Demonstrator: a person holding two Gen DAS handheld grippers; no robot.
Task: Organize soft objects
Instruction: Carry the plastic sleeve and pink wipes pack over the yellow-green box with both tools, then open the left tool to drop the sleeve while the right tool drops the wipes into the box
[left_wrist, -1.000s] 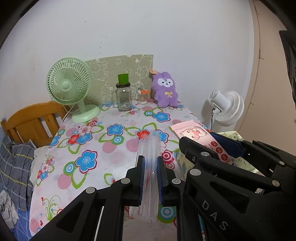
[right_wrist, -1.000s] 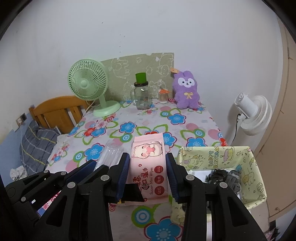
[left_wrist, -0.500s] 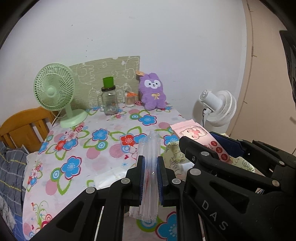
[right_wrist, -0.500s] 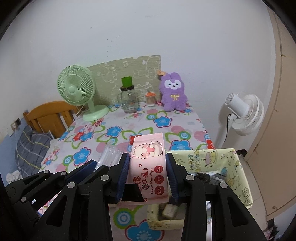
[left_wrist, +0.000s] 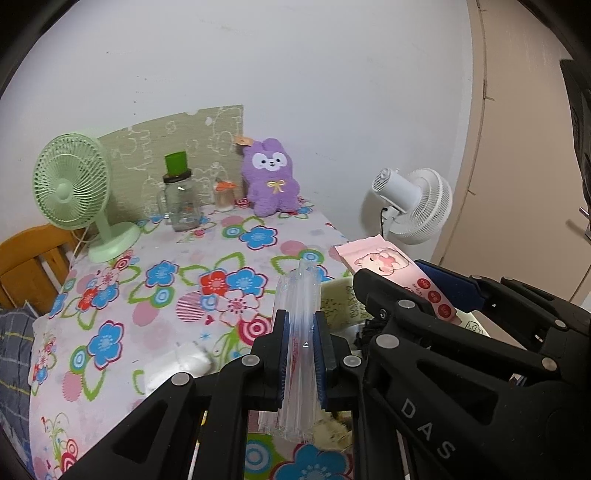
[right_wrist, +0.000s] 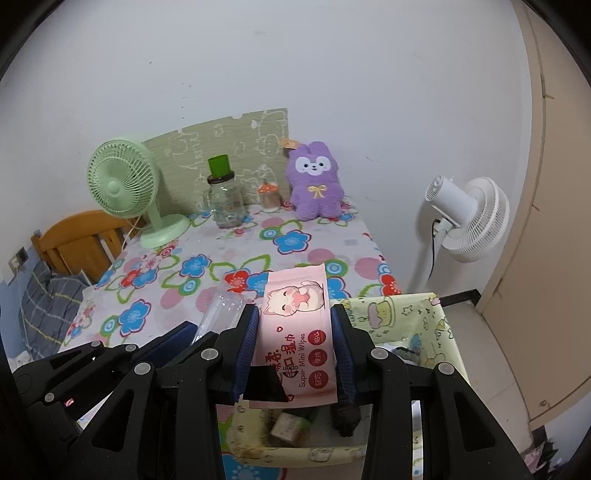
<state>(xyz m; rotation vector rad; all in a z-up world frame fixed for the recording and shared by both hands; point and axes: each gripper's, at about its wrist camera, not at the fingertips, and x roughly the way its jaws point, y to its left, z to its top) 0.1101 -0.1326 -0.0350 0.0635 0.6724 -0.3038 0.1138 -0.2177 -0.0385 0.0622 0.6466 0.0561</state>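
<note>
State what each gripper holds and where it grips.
Left gripper pinches a clear crinkly plastic packet across its middle. Right gripper clamps a pink wet-wipes pack by its long side edges.

A green desk fan (right_wrist: 123, 184) stood at the back left of the flowered tablecloth (right_wrist: 295, 240), with a glass jar (right_wrist: 223, 205) and a small bottle (right_wrist: 269, 197) beside it. A white floor fan (right_wrist: 469, 218) stood right of the table, a wooden chair (right_wrist: 81, 240) left.
</note>
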